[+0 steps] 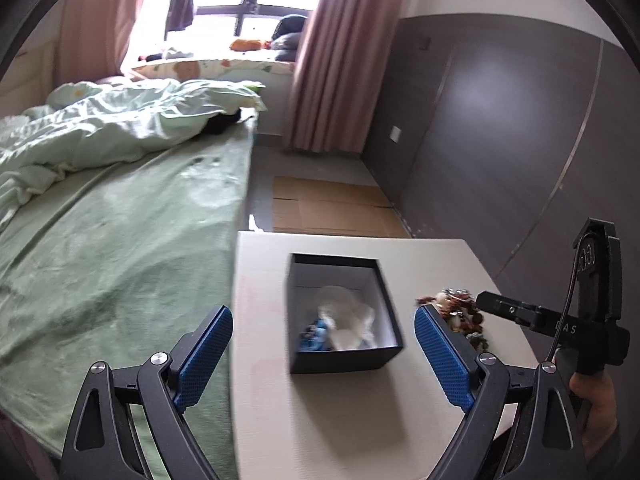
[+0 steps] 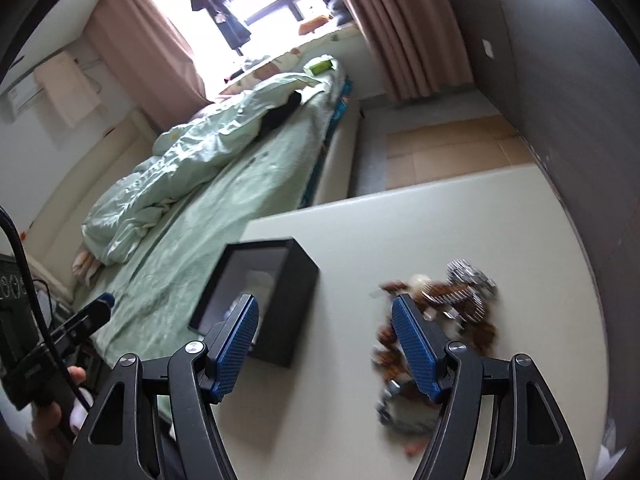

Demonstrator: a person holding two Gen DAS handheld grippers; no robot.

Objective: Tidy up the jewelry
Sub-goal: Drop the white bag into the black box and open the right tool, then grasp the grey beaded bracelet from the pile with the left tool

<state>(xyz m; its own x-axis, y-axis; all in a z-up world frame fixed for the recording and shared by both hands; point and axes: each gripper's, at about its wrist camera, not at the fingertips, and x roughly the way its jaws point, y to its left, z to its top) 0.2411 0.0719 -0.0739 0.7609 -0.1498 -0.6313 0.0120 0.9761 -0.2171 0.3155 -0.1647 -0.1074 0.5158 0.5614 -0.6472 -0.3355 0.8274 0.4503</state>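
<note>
A black open box stands on the white table. It holds white paper and a blue piece of jewelry. A pile of brown and silver jewelry lies to its right. My left gripper is open and empty, above the table in front of the box. My right gripper is open and empty, between the box and the jewelry pile, its right finger over the pile. The right gripper's body also shows at the right edge of the left wrist view.
A bed with a green sheet and a crumpled quilt adjoins the table's left side. A dark grey wardrobe stands at the right. Flat cardboard lies on the floor beyond the table. Pink curtains frame a window.
</note>
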